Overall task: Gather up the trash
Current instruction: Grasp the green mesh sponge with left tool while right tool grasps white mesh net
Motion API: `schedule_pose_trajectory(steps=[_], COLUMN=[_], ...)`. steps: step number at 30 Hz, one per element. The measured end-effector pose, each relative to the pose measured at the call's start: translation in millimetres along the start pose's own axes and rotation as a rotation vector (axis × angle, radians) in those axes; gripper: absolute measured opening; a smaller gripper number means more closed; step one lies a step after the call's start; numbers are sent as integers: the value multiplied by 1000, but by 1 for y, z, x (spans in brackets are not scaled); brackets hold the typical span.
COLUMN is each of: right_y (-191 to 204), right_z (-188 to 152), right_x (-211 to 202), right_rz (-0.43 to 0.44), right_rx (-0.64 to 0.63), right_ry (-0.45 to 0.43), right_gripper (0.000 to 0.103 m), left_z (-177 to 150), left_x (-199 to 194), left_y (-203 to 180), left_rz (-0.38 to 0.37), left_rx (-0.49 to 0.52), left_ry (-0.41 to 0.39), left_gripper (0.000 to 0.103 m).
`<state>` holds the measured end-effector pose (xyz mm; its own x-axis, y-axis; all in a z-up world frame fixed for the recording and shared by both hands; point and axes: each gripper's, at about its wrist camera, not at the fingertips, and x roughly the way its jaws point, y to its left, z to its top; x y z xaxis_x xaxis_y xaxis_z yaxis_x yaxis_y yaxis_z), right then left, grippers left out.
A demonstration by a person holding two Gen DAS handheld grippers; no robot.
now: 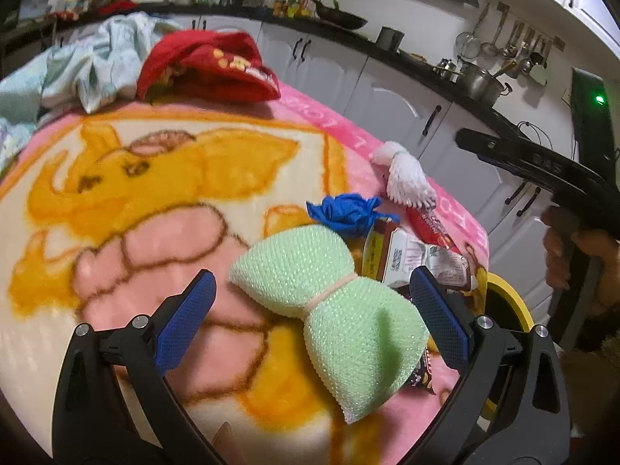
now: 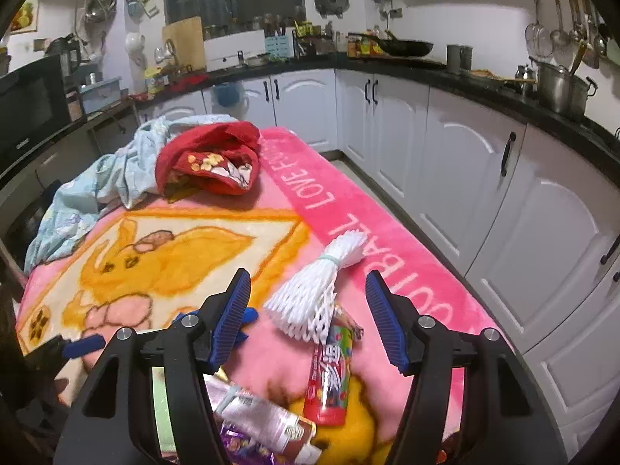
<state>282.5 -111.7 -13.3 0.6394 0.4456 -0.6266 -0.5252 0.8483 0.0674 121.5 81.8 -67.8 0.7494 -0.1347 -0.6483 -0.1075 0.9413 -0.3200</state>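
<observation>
A bench covered by a pink and yellow cartoon blanket (image 2: 162, 248) fills both views, with white kitchen cabinets behind.

At the far left lies a crumpled pale blue cloth (image 2: 97, 190), and beside it a red cloth (image 2: 209, 159) with flower print. Neither looks like trash.

Nearer the middle, the left tool (image 1: 310, 317) has its blue pads spread apart, with a mint green bow-shaped scrubber (image 1: 333, 302) lying between them on the blanket. The pads do not press on it.

Just beyond the scrubber sits a crumpled blue wrapper or glove (image 1: 347, 213); which one is hard to say. To its right are a brown and white snack packet (image 1: 418, 259) and a red candy tube (image 2: 329, 379).

A white foam fruit net (image 2: 310, 294), tied with a band, rests against the top of the tube. The right tool (image 2: 308, 317) hangs over it with jaws apart, gripping nothing.

At the right bench edge a yellow rim (image 1: 507, 294) shows, possibly a bin; most of it is hidden behind the left tool.

Judged from this, collecting has barely started or is partway: several pieces of trash lie loose on the blanket and neither tool holds anything.

A purple foil wrapper (image 2: 240, 445) at the bottom is cut off by the frame. The person's hand (image 1: 581, 255) on the right tool is blurred.
</observation>
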Motion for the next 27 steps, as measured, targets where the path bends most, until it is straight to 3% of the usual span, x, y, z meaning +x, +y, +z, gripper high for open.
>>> schedule_pose_trajectory(steps=[6,11,22,27], right_y=[-9,-14,-18,-18], right_z=[6,10,12,10], right_x=[38,69,111,119], right_rz=[-14,-16,-7,13], right_rx=[30,70,129,137], right_ry=[62,122,215,243], right_gripper=[60,60,59,33], left_z=[-5,-9,-11,-13], left_x=[14,25,30,29], left_y=[3,5,4,2], left_rz=[-28,-49,-70,-80], left_rx=[-32,-64,-75,-72], left_ry=[50,94,116,128], left_gripper=[91,85,77,69])
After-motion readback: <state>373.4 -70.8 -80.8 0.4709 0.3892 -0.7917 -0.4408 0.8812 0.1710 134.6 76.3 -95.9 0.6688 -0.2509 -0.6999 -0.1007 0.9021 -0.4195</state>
